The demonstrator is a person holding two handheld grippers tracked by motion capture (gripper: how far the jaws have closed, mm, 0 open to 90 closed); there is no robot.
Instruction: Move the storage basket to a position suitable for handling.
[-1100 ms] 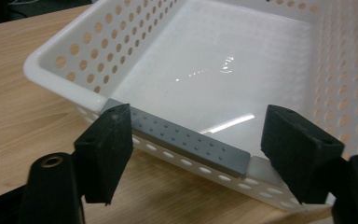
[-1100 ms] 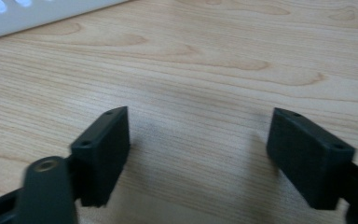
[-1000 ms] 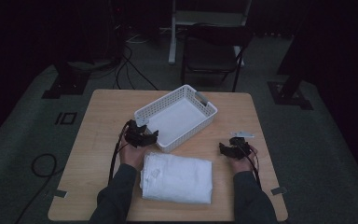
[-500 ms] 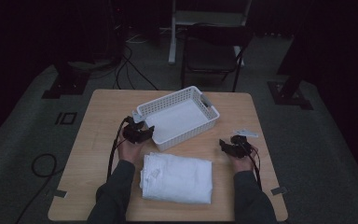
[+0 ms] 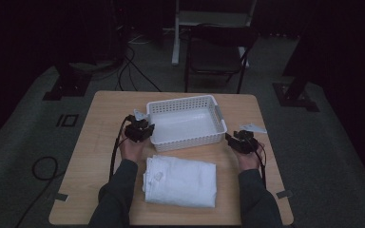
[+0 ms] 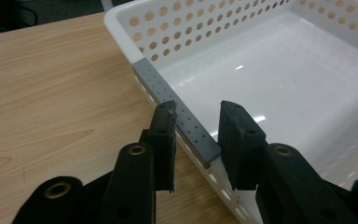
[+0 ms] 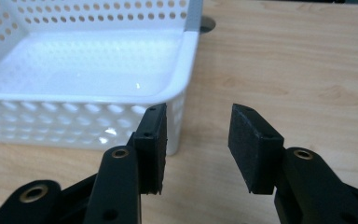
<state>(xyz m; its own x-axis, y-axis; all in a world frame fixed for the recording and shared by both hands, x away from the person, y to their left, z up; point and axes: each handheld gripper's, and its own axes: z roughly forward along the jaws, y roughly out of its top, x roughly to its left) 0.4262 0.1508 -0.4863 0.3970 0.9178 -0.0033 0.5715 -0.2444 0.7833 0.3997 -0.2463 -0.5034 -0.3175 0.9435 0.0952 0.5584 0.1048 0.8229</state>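
From above, one white basket (image 5: 186, 122) and one folded white towel (image 5: 180, 180) lie on the desk (image 5: 95, 156), the towel just in front of the basket. Two tongs flank the basket: the left tongs (image 5: 141, 131) at its left end, the right tongs (image 5: 237, 140) near its right corner.

In the left gripper view, the left tongs (image 6: 196, 122) have just closed astride the basket's one grey rim strip (image 6: 177, 114), clenched on that wall.

In the right gripper view, the right tongs (image 7: 196, 122), which have just been closing, stand parted with nothing between them, beside the basket (image 7: 88, 70).

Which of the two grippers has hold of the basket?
The left gripper: its jaws clamp the grey strip on the basket. The right gripper, jaws just closing, holds nothing.
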